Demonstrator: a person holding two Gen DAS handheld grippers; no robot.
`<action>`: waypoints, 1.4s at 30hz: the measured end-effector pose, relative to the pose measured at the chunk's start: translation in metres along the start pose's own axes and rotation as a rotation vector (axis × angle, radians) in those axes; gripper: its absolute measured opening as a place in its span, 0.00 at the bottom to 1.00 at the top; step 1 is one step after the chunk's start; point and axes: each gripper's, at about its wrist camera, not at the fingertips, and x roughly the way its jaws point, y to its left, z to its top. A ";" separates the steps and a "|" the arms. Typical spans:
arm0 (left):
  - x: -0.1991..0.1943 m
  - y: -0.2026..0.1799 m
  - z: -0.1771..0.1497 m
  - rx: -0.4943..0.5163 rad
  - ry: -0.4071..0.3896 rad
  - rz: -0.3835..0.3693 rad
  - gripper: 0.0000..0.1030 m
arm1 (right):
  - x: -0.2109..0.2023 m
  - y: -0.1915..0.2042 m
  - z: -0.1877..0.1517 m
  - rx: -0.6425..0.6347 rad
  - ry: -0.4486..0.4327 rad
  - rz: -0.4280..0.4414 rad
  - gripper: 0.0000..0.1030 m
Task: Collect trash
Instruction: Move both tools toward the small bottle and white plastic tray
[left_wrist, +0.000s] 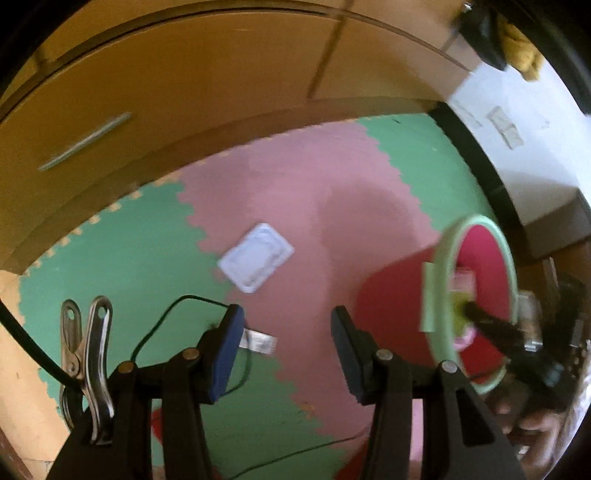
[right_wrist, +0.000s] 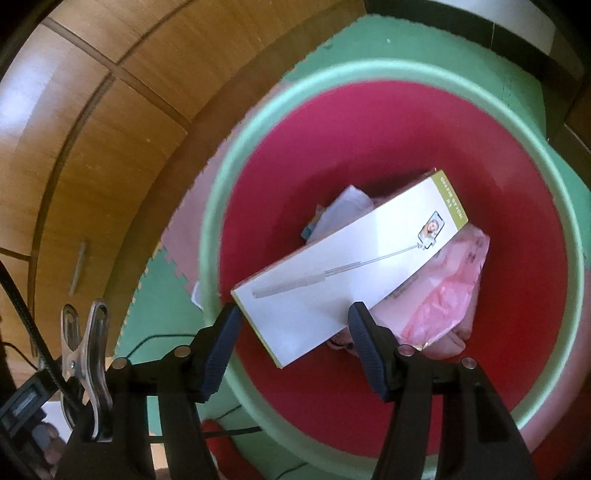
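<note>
My left gripper (left_wrist: 286, 321) hangs open over the foam floor with nothing between its fingers. A white plastic tray (left_wrist: 256, 256) lies on the pink mat just beyond it. A small silver wrapper (left_wrist: 258, 341) lies on the floor beside the left finger. The red bin with a green rim (left_wrist: 439, 266) stands at the right. In the right wrist view, my right gripper (right_wrist: 295, 312) is over the bin (right_wrist: 214, 229). Its pads touch the near end of a white selfie-stick box (right_wrist: 351, 266), which slants onto a pink plastic bag (right_wrist: 443, 295) and crumpled paper (right_wrist: 347, 206).
Wooden cabinet doors (left_wrist: 184, 92) (right_wrist: 74, 147) border the green and pink puzzle mats (left_wrist: 129, 258). A thin black cable (left_wrist: 184, 299) loops across the floor by the left finger. A white wall (left_wrist: 517, 166) stands at the right, and a hand (left_wrist: 535, 424) shows low right.
</note>
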 end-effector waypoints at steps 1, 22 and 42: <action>0.000 0.007 0.001 -0.006 -0.005 0.014 0.49 | -0.006 0.003 -0.001 -0.011 -0.020 0.002 0.60; 0.054 0.123 -0.017 -0.257 0.051 0.160 0.49 | 0.003 0.162 -0.036 -0.319 -0.083 0.102 0.60; 0.182 0.130 -0.038 -0.568 0.241 -0.025 0.49 | 0.170 0.147 -0.037 -0.236 0.180 -0.029 0.60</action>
